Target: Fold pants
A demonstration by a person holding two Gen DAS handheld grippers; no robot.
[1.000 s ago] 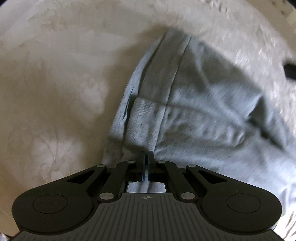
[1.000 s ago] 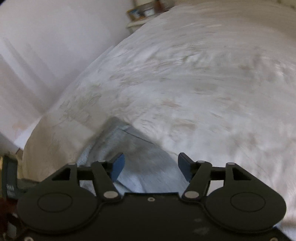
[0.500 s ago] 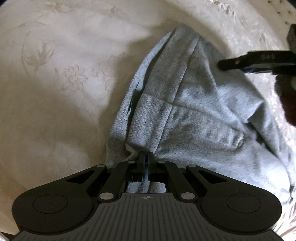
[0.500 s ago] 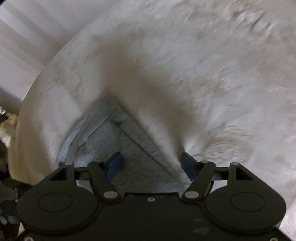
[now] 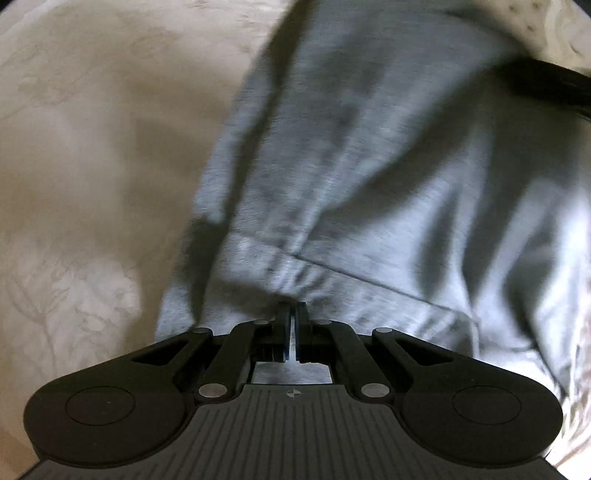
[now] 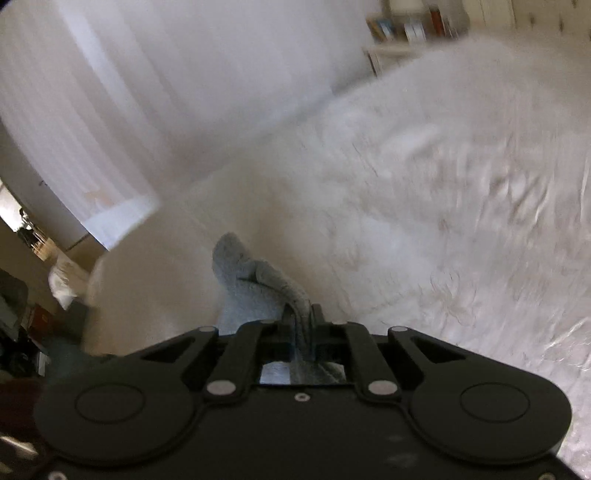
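Observation:
Grey sweatpants (image 5: 369,166) lie over a cream floral bedspread (image 5: 85,147) in the left wrist view. My left gripper (image 5: 291,314) is shut on the pants at their waistband, which bunches at the fingertips. In the right wrist view my right gripper (image 6: 301,314) is shut on a fold of the same grey pants (image 6: 251,284), with a corner of cloth sticking up past the fingers. The dark body of the right gripper (image 5: 550,85) shows at the far right edge of the left wrist view.
The white bedspread (image 6: 443,184) fills the right wrist view. A white curtain (image 6: 129,92) hangs at left beyond the bed edge. A shelf with books (image 6: 406,33) stands at the back. Clutter (image 6: 22,314) lies at the lower left.
My right gripper has closed on the pants fabric; it was open over it before. The left gripper keeps its hold and has moved closer over the pants. Both views are blurred by motion.

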